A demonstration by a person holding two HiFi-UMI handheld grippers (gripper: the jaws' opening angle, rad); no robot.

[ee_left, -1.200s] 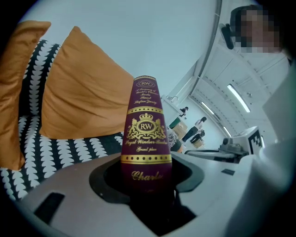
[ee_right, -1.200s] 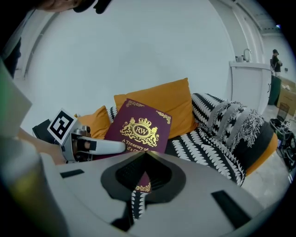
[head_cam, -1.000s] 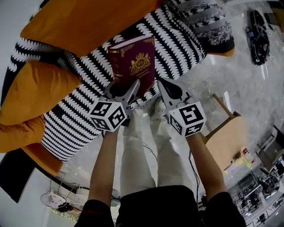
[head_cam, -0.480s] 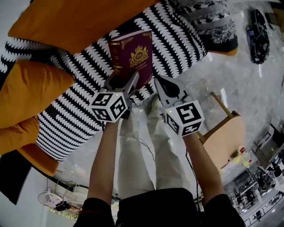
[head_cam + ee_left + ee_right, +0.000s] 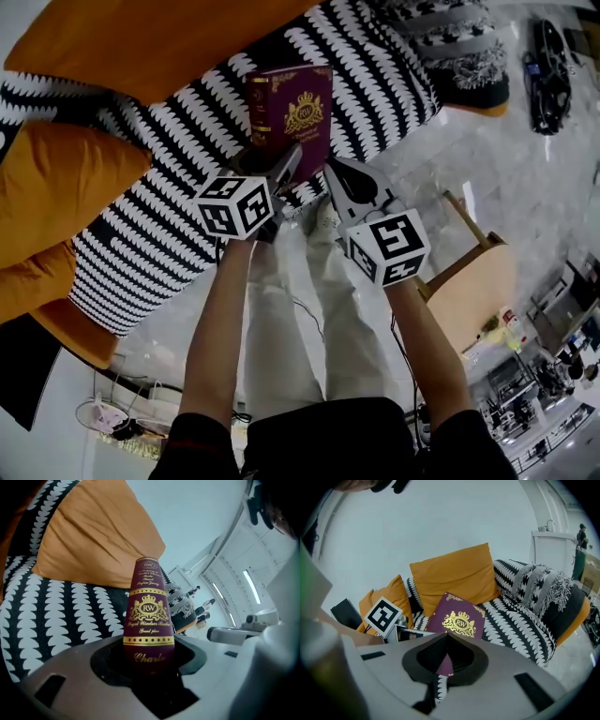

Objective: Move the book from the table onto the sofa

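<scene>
One book (image 5: 292,114), two grippers (image 5: 284,167) (image 5: 333,176), three orange cushions (image 5: 159,37) (image 5: 66,187) (image 5: 33,281), one sofa (image 5: 361,84).

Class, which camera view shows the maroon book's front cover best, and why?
The right gripper view: the book faces it, crest plain. The left gripper view shows only its spine, clamped in the left gripper. The head view shows the cover smaller, over the sofa.

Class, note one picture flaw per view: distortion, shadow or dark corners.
Head view: fisheye bends the sofa into a curve. Left gripper view: the book bulges barrel-like; its lower end sits in shadow. Right gripper view: black corners ring the picture.
</scene>
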